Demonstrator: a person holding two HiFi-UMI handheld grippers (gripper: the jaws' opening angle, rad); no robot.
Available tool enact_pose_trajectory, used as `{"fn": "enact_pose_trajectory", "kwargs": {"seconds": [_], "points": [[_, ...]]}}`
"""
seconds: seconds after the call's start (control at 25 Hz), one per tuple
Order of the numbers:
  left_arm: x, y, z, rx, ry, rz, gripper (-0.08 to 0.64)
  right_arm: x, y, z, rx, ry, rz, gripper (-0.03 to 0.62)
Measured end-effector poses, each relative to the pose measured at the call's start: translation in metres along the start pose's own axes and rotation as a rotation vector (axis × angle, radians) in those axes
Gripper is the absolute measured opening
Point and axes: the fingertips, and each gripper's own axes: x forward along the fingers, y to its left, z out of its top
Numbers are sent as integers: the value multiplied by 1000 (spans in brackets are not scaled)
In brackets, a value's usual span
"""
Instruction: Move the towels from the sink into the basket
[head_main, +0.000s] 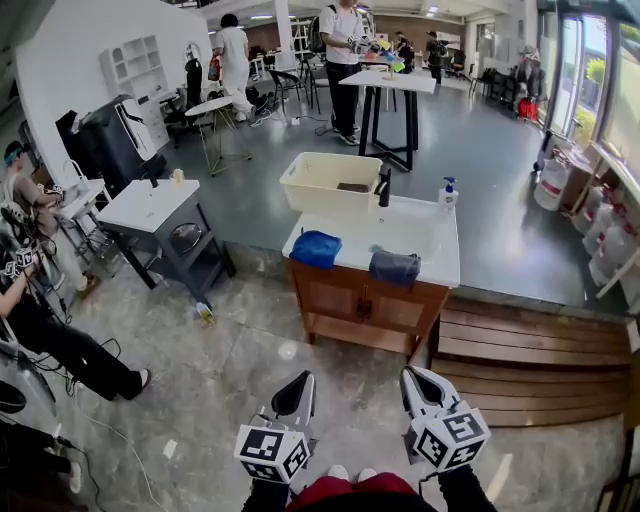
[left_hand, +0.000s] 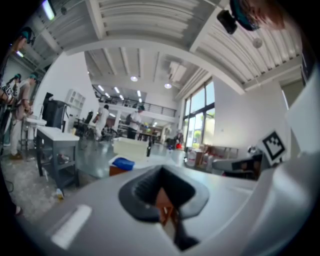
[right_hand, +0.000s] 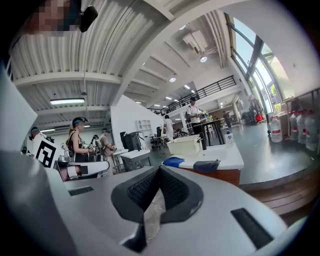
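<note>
Ahead, blue towel (head_main: 316, 248) and grey towel (head_main: 395, 266) on sink (head_main: 428, 222) edge.

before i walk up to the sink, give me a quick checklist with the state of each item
1. Towels located: ok. Blue towel and dark towel lie on the sink unit's front edge.
2. Basket ready: ok, open top, behind the blue towel.
3. Left gripper empty: ok, jaws together on nothing.
4. Right gripper empty: ok, jaws together on nothing.
5. Jaws open for grasping: not ok.
6. Towels within reach: not ok, open floor lies between.
</note>
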Motion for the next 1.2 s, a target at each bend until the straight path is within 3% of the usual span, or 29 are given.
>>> {"fn": "enact_pose_trajectory", "kwargs": {"seconds": [0.64,1.2], "points": [[7,45,-1,24,1,-7,0,50,30,2,-18,24,13,8],[60,77,1,7,12,-11,2,109,5,10,-12,57,17,8]]}}
